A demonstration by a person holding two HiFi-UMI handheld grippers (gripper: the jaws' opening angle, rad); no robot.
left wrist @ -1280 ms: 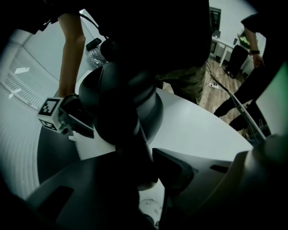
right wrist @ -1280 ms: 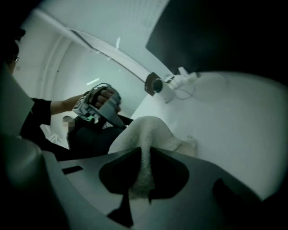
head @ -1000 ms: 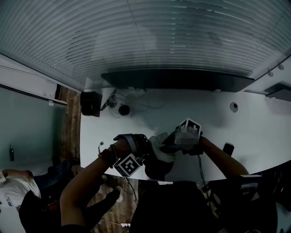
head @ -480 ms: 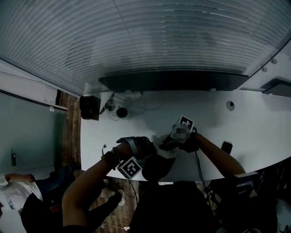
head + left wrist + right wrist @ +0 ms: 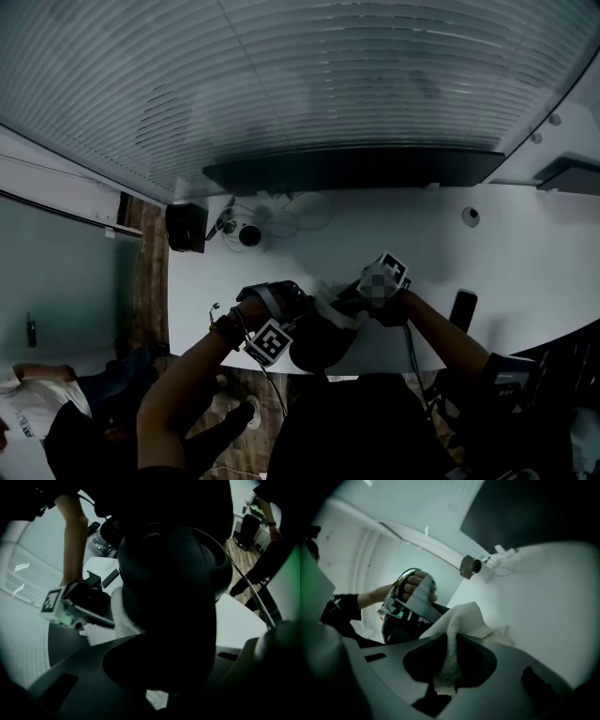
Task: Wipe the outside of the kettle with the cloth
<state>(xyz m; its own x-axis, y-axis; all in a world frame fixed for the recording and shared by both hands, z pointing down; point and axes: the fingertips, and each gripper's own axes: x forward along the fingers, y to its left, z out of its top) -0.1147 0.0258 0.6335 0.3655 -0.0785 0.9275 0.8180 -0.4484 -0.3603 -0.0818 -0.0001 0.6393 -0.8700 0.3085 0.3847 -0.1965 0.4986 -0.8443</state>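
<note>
so the left tongs [image 5: 161,677] are clamped on the black kettle [image 5: 173,588] at the counter's [image 5: 525,253] near edge, and the right tongs [image 5: 447,667] pinch the white cloth [image 5: 457,620], bunched against the kettle's side

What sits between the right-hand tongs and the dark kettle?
A white cloth: the right tongs pinch it, and it bunches against the kettle. The right gripper view shows the pinch, the left gripper view the contact.

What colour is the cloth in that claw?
The cloth is off-white, clearest in the right gripper view.
</note>
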